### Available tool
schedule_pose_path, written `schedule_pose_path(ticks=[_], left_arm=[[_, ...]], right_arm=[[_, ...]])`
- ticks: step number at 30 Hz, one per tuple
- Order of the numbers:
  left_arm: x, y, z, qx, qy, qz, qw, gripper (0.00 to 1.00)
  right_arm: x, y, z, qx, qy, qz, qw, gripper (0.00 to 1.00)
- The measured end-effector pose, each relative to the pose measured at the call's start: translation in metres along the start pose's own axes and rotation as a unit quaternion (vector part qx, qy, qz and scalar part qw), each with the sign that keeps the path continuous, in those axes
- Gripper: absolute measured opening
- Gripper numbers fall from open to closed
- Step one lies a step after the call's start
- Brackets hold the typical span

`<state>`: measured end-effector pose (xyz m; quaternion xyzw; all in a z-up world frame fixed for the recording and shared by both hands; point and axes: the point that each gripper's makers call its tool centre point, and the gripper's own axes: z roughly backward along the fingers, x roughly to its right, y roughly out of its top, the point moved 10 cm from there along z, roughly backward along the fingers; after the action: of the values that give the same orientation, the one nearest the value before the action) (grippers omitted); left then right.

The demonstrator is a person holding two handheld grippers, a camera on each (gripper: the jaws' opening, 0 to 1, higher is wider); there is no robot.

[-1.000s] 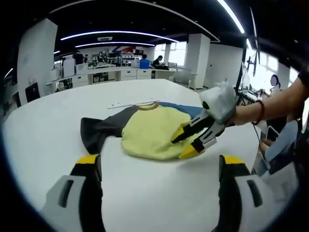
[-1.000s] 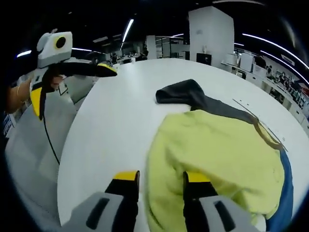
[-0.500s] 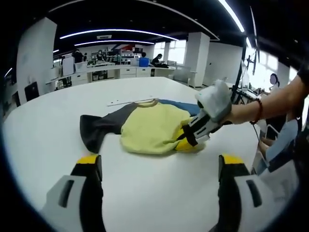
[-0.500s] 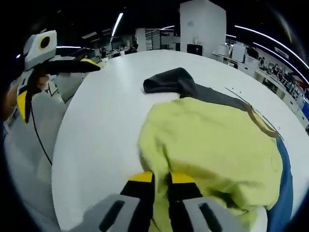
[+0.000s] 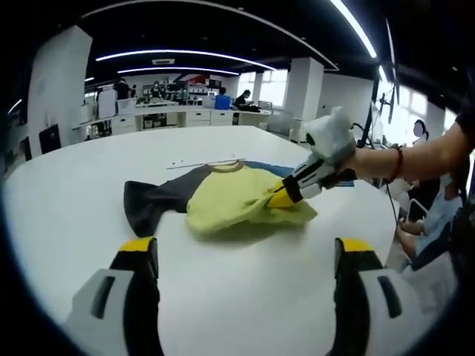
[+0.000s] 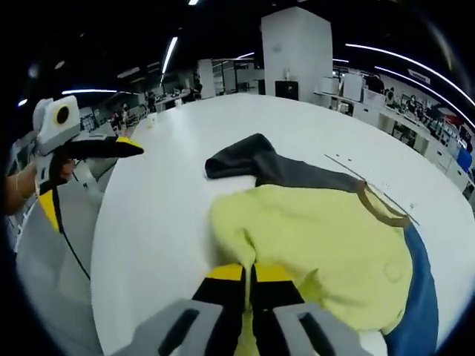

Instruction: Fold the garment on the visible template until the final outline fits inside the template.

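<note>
A garment (image 5: pixel 223 202) with a yellow body, a dark grey sleeve (image 5: pixel 152 202) and a blue part lies on the white table (image 5: pixel 67 200). My right gripper (image 5: pixel 276 198) is shut on the yellow hem and holds it lifted off the table. In the right gripper view the same gripper (image 6: pixel 248 273) pinches the yellow cloth (image 6: pixel 326 245), with the grey sleeve (image 6: pixel 241 159) beyond and the blue part (image 6: pixel 419 297) at the right. My left gripper (image 5: pixel 241 256) stands open over bare table, short of the garment. It hangs off the table's edge as the left gripper (image 6: pixel 119 146) in the right gripper view.
A thin template line (image 5: pixel 194 161) runs on the table behind the collar. A person's forearm with a red wristband (image 5: pixel 398 159) reaches in from the right. Desks, pillars and seated people stand far behind. Bare table surrounds the garment.
My right gripper closed on the yellow hem and raised it, bunching the cloth toward the garment's middle. The left gripper stayed open and nearly still.
</note>
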<state>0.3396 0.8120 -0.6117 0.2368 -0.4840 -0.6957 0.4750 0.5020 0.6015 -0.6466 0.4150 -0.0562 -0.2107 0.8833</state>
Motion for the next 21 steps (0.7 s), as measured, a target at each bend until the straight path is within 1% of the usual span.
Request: schedule_pose_path(ticks=[3, 5, 11, 15, 21], left_arm=[[0.001, -0.001, 0.000, -0.002, -0.001, 0.000, 1.0000, 0.96], [0.000, -0.002, 0.000, -0.005, -0.001, 0.001, 1.0000, 0.96], [-0.001, -0.003, -0.003, -0.010, -0.003, 0.001, 0.9999, 0.95], [-0.002, -0.003, -0.005, -0.013, -0.003, 0.002, 0.9999, 0.95], [-0.005, -0.003, -0.008, -0.016, -0.005, 0.004, 0.9999, 0.95]], right_arm=[[0.012, 0.008, 0.005, 0.013, -0.013, -0.011, 0.9998, 0.00], [0.020, 0.012, 0.007, 0.016, -0.024, -0.015, 0.9995, 0.00], [0.039, 0.021, 0.009, 0.027, -0.042, -0.036, 0.9981, 0.00], [0.049, 0.022, 0.006, 0.028, -0.051, -0.049, 0.9971, 0.00], [0.066, 0.019, -0.002, 0.022, -0.064, -0.078, 0.9946, 0.00]])
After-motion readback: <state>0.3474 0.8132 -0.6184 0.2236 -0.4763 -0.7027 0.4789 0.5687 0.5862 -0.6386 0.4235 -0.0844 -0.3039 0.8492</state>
